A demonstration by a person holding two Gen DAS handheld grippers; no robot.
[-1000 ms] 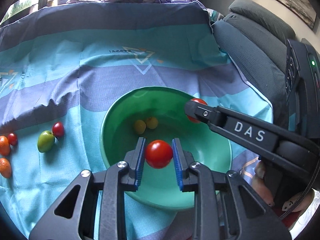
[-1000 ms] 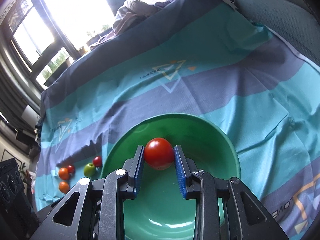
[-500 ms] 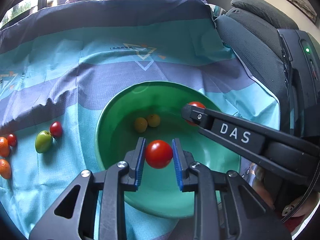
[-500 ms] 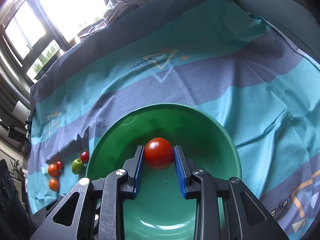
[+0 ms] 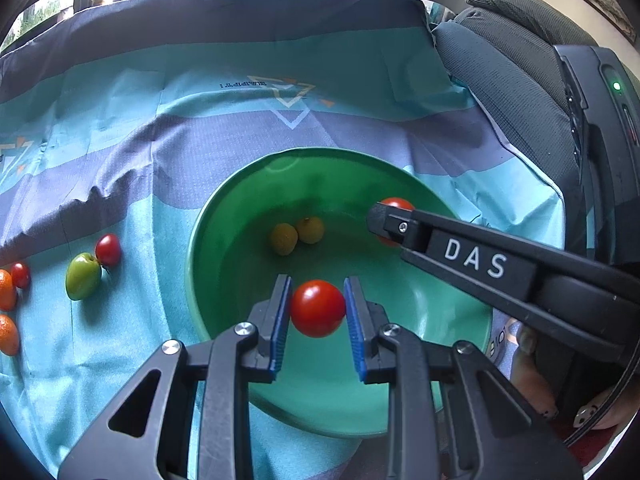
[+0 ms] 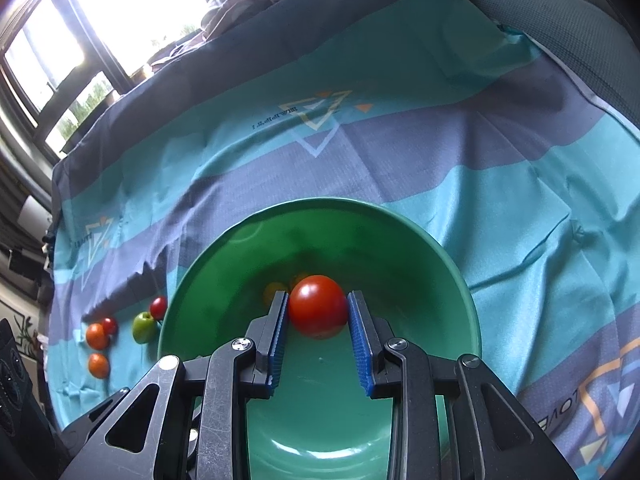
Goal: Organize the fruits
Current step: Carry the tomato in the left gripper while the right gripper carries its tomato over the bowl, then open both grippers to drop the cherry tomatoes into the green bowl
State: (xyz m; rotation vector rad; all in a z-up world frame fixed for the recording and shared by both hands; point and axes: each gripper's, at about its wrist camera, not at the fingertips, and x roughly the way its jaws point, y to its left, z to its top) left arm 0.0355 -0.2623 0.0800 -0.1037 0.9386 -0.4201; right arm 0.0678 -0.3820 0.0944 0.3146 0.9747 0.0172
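Note:
A green bowl [image 5: 224, 240] sits on a striped blue cloth and shows in the right wrist view too [image 6: 448, 264]. Two small yellow fruits [image 5: 296, 234] lie in its bottom. My left gripper [image 5: 317, 312] is shut on a red tomato [image 5: 318, 307] and holds it above the bowl's near side. My right gripper [image 6: 319, 314] is shut on a second red tomato [image 6: 318, 306] over the bowl; in the left wrist view that tomato [image 5: 396, 204] peeks out past the gripper's fingertips [image 5: 384, 220] at the bowl's right.
Left of the bowl on the cloth lie a green fruit [image 5: 83, 275], two small red fruits [image 5: 108, 249] and two orange ones [image 5: 8, 334]. They show in the right wrist view too [image 6: 143, 326]. A grey sofa [image 5: 520, 64] borders the right.
Both grippers have moved lower and closer over the bowl, each still holding its tomato. The bowl looks larger in both views.

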